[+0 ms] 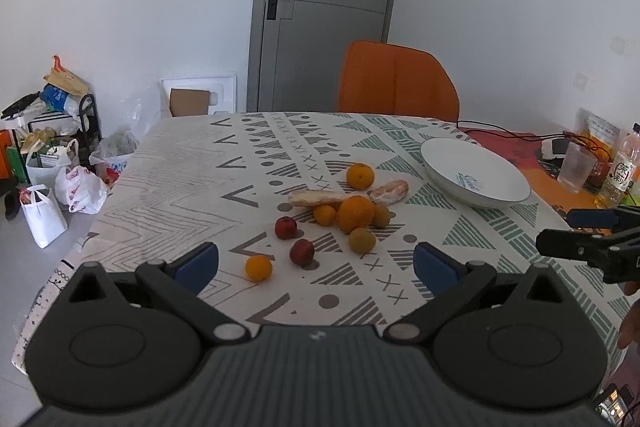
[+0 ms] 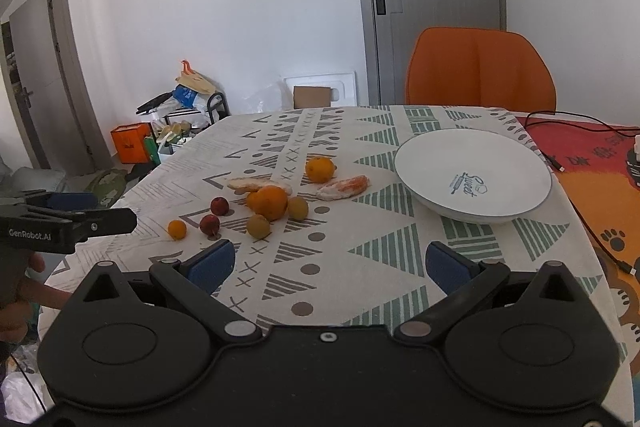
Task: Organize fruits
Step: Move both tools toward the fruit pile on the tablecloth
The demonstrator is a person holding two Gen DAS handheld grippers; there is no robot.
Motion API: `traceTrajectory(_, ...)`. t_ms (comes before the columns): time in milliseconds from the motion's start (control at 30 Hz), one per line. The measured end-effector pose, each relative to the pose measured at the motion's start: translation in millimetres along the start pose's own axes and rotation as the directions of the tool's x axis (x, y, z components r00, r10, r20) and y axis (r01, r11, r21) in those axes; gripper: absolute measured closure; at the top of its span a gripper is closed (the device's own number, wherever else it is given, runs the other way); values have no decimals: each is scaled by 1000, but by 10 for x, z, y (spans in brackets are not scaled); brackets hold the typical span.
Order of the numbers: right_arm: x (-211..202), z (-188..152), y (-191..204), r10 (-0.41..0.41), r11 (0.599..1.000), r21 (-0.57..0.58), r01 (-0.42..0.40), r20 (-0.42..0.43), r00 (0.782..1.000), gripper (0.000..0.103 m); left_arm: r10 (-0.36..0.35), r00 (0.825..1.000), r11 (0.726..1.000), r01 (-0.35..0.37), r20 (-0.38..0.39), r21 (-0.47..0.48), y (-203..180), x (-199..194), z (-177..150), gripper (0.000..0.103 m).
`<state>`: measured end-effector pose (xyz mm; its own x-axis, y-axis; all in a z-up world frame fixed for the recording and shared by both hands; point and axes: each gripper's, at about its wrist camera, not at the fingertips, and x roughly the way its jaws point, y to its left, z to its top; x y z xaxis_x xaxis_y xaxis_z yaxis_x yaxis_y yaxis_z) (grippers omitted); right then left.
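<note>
Both tools have their fingers apart and hold nothing. The fruits (image 1: 344,215) lie in a loose group on the tablecloth (image 1: 180,187), to the left of the white bowl (image 2: 476,183) and apart from it. The left gripper (image 1: 316,267) faces the group directly and is nearer; the right gripper (image 2: 330,267) faces more toward the bowl.

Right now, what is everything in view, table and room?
oranges: 5, orange, mid-table cluster
red fruits: 2, dark red, cluster's left
yellow-green fruits: 2, beside the big orange
peeled pieces: 2, pale and pinkish, behind it
bowl: 1, white, empty, right
tablecloth: patterned
chair: orange, far side
door: grey
bags: floor, left
bottle and cup: far right
left hand-held gripper: open
right hand-held gripper: open
</note>
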<state>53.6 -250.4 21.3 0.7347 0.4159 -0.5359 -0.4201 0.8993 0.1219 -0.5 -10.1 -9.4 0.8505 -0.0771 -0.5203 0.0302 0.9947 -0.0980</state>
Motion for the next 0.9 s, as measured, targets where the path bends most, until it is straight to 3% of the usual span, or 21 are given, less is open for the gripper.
traceTrajectory(900, -42, 34, -8, 20, 1000, 2, -20, 18, 1000, 0, 7, 1000, 1000, -7, 19, -20, 63, -29, 5, 0)
